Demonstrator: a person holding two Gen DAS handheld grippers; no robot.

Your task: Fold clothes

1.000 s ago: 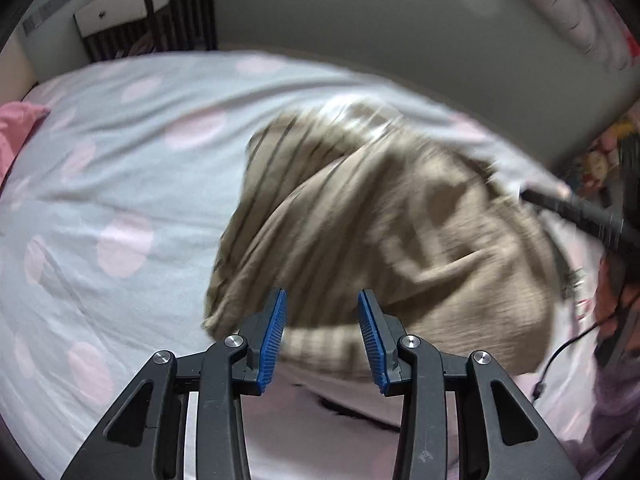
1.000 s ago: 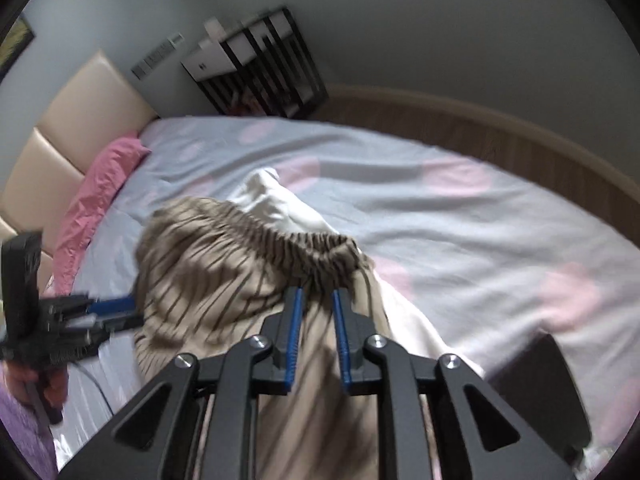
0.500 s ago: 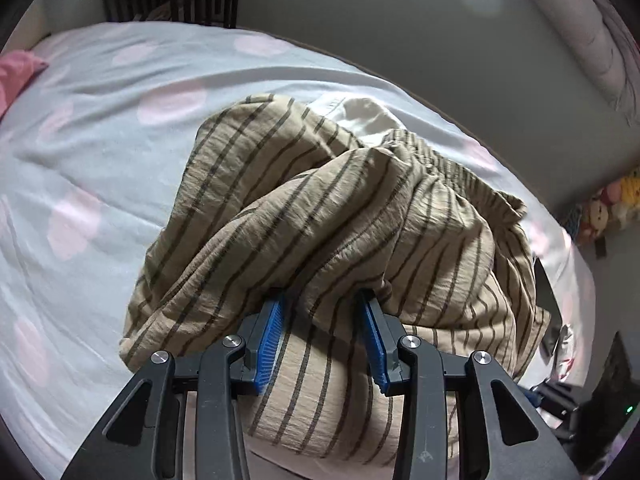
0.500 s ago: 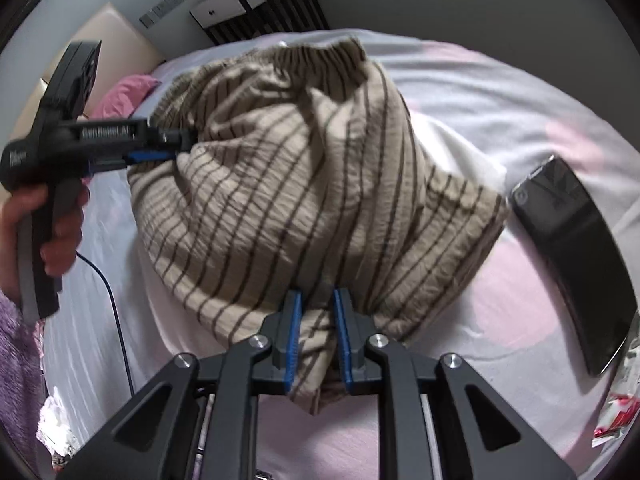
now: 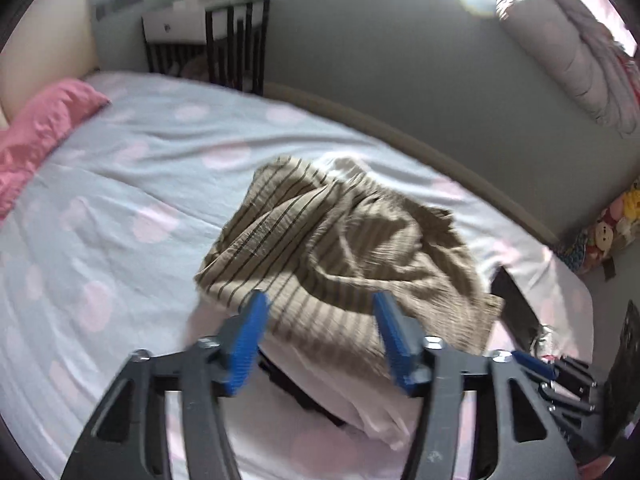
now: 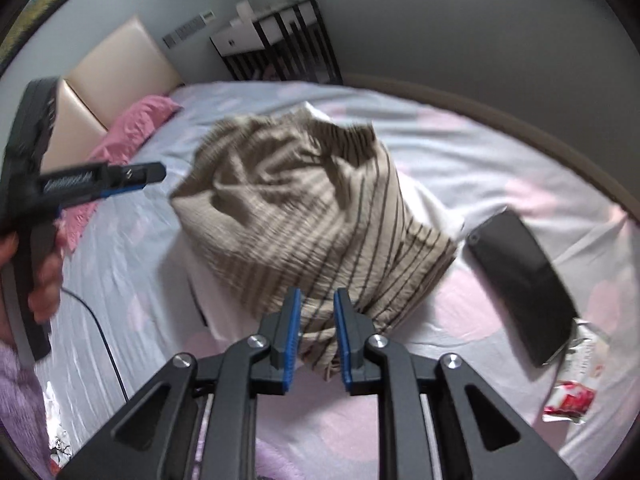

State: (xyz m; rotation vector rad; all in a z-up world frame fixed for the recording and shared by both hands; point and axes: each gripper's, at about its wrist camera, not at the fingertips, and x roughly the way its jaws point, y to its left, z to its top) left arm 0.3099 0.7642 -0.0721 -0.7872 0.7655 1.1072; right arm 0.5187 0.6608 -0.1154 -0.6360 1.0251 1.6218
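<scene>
A beige garment with dark stripes (image 5: 340,240) lies crumpled in a heap on the dotted bed sheet (image 5: 120,200). My left gripper (image 5: 320,300) hovers above its near edge with the jaws opening wide and nothing between the pads. In the right wrist view the same garment (image 6: 304,200) is blurred and bunched up. My right gripper (image 6: 318,294) has the garment's near hem pinched between its blue pads while the jaws start opening. The left gripper (image 6: 160,172) shows there at the left, held by a hand, clear of the cloth.
A black phone (image 6: 524,280) lies right of the garment, with a red and white wrapper (image 6: 572,392) by it. A pink pillow (image 5: 36,132) is at the bed's head. A black rack (image 5: 224,40) stands behind. A cable (image 6: 104,332) runs over the sheet at the left.
My left gripper let go of the striped garment, opened wide and pulled up and back. The garment sank into a heap on the bed. The right gripper keeps its hem.
</scene>
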